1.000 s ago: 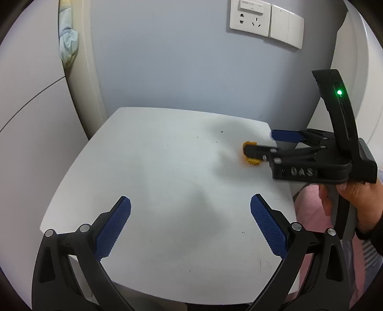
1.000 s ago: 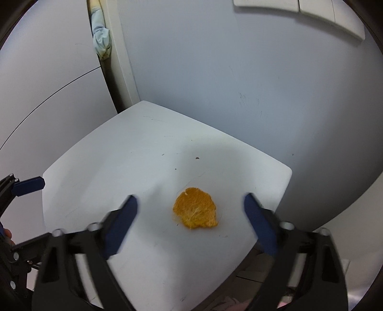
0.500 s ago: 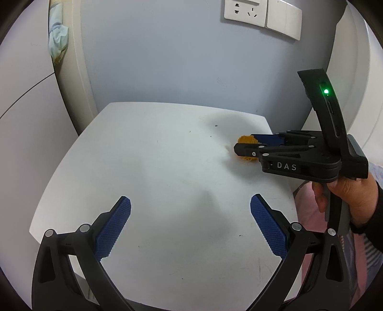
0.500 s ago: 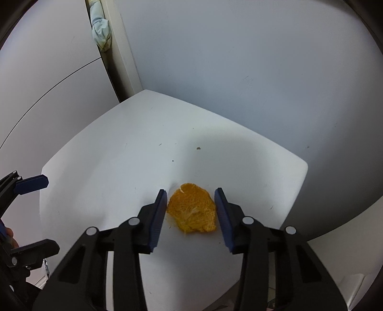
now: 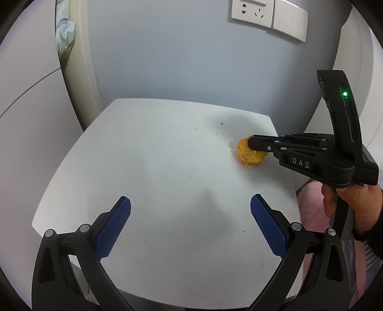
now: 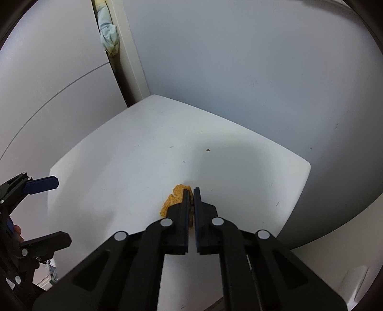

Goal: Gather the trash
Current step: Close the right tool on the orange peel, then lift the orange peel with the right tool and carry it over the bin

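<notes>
"Near the far right corner of the white surface (image 5: 148, 167), what is that orange bit?"

"It's an orange peel (image 5: 247, 154). The right hand-held gripper (image 6: 190, 192) pinches it tight between its fingers."

"And the left hand-held gripper (image 5: 190, 215)?"

"It hangs over the near edge, spread wide with nothing in it, well apart from the peel."

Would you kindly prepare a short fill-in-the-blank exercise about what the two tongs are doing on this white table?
1. The right tongs are shut on a piece of ____ peel.
2. The left tongs are ____ and hold nothing.
3. The peel lies near the table edge on the ____ tongs' side.
4. On the wall above the table is a white ____.

Missing words: orange; open; right; socket
</notes>
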`<state>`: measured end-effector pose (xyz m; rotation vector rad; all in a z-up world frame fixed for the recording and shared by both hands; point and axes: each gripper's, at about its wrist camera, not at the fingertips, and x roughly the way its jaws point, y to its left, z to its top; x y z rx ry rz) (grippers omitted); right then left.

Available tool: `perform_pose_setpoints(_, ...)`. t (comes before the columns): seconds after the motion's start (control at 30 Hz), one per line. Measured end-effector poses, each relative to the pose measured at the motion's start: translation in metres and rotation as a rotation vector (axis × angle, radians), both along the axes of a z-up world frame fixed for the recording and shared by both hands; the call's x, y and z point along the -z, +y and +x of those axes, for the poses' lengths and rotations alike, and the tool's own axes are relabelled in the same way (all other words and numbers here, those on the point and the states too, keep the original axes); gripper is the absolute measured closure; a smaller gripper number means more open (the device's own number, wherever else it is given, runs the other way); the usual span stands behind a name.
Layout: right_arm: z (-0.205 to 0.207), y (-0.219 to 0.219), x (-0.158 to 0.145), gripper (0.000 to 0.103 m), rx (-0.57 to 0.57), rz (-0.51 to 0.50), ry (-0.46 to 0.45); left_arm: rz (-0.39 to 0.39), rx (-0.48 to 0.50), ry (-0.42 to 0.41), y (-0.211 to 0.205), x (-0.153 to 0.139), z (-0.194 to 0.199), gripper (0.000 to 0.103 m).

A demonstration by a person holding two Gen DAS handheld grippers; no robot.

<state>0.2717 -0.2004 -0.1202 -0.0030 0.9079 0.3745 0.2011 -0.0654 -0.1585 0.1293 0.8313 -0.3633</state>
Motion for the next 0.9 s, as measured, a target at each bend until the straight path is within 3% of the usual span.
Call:
perform_pose_setpoints(0.4, -0.038, 0.070, -0.048, 0.097, -0.150, 0.037, -0.069, -0.012, -0.075, -0.057, 0.037, -0.030, -0.038, 0.006)
perform_pose_setpoints(0.9, -0.100, 0.181, -0.062, 0.097, -0.365, 0.051, -0.066, 0.029, -0.257, -0.100, 0.141, -0.046, -0.113, 0.006)
